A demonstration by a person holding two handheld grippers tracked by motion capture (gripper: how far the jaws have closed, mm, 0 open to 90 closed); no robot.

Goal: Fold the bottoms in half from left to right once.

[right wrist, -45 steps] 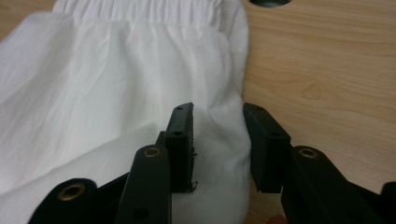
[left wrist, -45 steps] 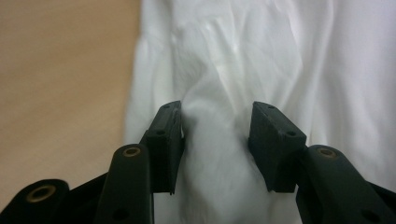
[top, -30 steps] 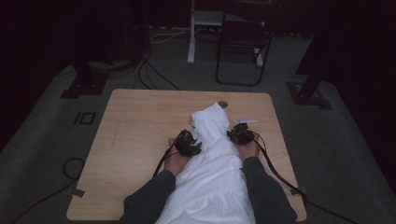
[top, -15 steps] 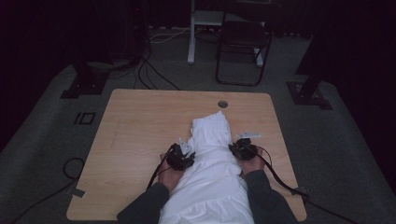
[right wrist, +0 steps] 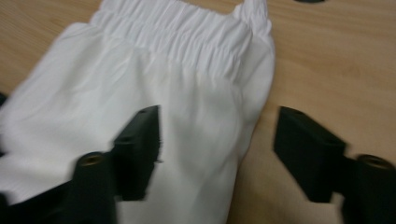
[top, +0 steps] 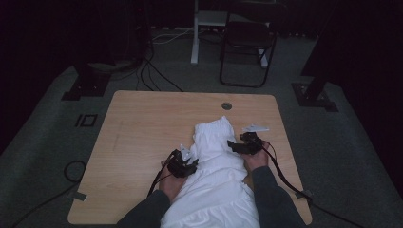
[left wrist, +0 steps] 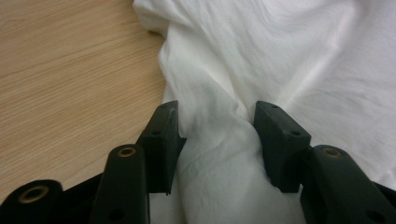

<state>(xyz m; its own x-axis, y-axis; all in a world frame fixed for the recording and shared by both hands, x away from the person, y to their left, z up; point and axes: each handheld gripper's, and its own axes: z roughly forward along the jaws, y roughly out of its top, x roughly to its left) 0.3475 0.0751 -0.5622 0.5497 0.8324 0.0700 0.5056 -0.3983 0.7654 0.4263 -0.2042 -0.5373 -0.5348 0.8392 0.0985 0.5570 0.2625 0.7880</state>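
Observation:
A white garment (top: pixel 216 156) with a gathered elastic hem (right wrist: pixel 187 37) lies on the wooden table (top: pixel 142 128), trailing off the near edge between the person's forearms. My left gripper (top: pixel 183 164) is at the garment's left side, shut on a bunched fold of the cloth (left wrist: pixel 219 140) that fills the gap between its jaws (left wrist: pixel 217 107). My right gripper (top: pixel 244 145) is at the garment's right side. Its jaws (right wrist: pixel 217 114) have just been opening and now stand wide apart. The garment's right edge lies loose between them, one jaw over cloth, the other over bare wood.
A round cable hole (top: pixel 226 105) sits near the table's far edge. Bare wood stretches to the left of the garment. Behind the table a black chair (top: pixel 247 47) stands on the floor, with cables (top: pixel 157 76) and stand feet (top: pixel 83 88) nearby.
Both hands drew the garment toward the near edge. The right gripper's jaws then opened off the cloth and the hand moved slightly away. The left still grips its fold.

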